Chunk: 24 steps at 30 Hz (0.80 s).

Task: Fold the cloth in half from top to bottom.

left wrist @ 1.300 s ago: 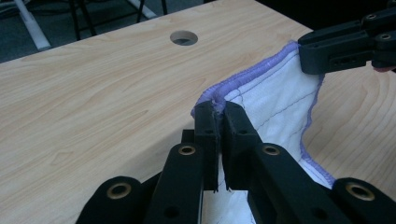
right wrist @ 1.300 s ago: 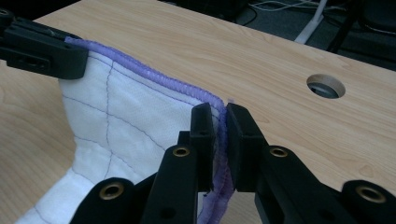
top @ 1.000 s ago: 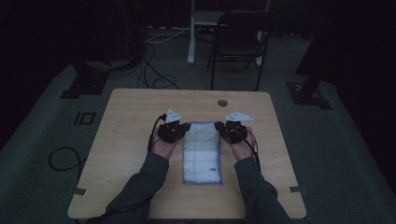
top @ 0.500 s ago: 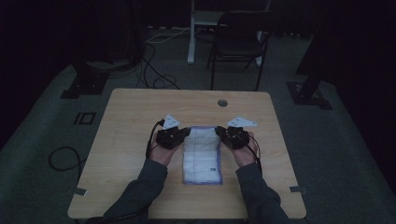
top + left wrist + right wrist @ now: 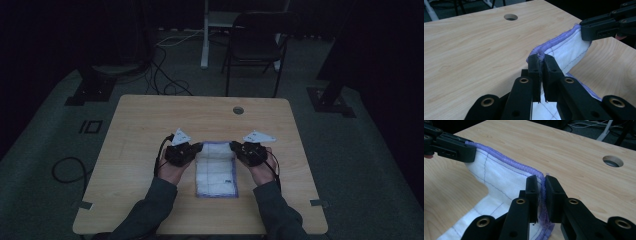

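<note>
You have the white cloth (image 5: pixel 216 170) with its purple hem pinched at both far corners: your left gripper (image 5: pixel 540 65) has its jaws closed tight on the hem at one corner, and your right gripper (image 5: pixel 541 191) has its jaws closed on the hem at the other. Between the two sets of jaws the far edge is lifted off the counter (image 5: pixel 150 120) and sags a little, while the near part of the cloth lies flat behind the jaws, toward you. Ahead of both jaws the counter is bare wood up to a round cable hole (image 5: pixel 238 110). To the outer side of each gripper there is open wood out to the counter's side edges.
</note>
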Tool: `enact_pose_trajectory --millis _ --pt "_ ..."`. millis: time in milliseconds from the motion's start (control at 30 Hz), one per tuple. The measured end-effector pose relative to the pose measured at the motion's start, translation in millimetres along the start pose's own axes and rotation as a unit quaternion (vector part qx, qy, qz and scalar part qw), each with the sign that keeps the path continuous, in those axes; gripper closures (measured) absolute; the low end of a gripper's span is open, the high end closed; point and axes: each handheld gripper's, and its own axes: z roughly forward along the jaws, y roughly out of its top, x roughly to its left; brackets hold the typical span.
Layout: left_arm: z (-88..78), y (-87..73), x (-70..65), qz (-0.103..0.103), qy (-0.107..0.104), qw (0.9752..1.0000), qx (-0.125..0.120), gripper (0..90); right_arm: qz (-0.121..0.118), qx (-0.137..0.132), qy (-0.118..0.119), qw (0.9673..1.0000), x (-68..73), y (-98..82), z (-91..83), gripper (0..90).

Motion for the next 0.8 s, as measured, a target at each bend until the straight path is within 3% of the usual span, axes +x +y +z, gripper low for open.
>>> enact_pose_trajectory --millis 800 --pt "-11.9 -26.8 -16.0 -0.004 -0.022 0.9997 0.004 86.0 0.01 0.012 0.017 0.9997 13.6 -29.0 -9.4 81.7"
